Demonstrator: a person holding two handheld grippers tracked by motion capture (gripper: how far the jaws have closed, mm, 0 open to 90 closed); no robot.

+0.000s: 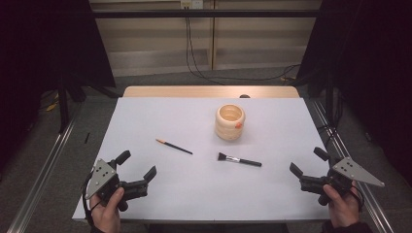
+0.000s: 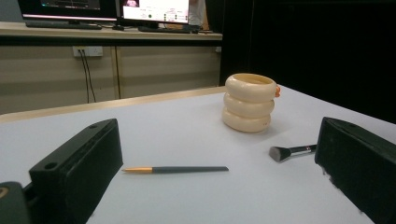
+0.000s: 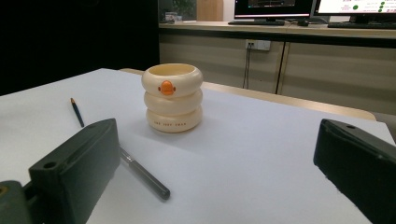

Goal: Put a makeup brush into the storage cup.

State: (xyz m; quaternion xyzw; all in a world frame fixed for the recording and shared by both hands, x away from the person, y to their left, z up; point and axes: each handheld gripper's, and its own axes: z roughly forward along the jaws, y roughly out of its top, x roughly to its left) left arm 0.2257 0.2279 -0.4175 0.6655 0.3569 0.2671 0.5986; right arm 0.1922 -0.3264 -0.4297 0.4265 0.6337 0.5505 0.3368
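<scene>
A cream ringed cup point(image 1: 230, 121) with an orange beak stands upright at the table's middle back; I see the cup point(image 2: 249, 102) and cup point(image 3: 173, 97) from both gripper views. A thin dark pencil-like brush point(image 1: 174, 146) with an orange tip lies left of centre, also the thin brush point(image 2: 175, 170) and thin brush point(image 3: 77, 112). A black-handled makeup brush point(image 1: 239, 159) lies in front of the cup; its bristle head point(image 2: 280, 152) and its handle point(image 3: 144, 173) show. My left gripper point(image 1: 137, 165) rests open at the front left. My right gripper point(image 1: 308, 161) rests open at the front right. Both hold nothing.
The white table top point(image 1: 204, 189) ends in a wooden strip point(image 1: 211, 91) at the back. Dark curtains flank both sides. Metal rails point(image 1: 41, 170) run along the floor. Cables point(image 1: 194, 63) hang at a cabinet behind the table, with monitors point(image 3: 280, 7) on a counter.
</scene>
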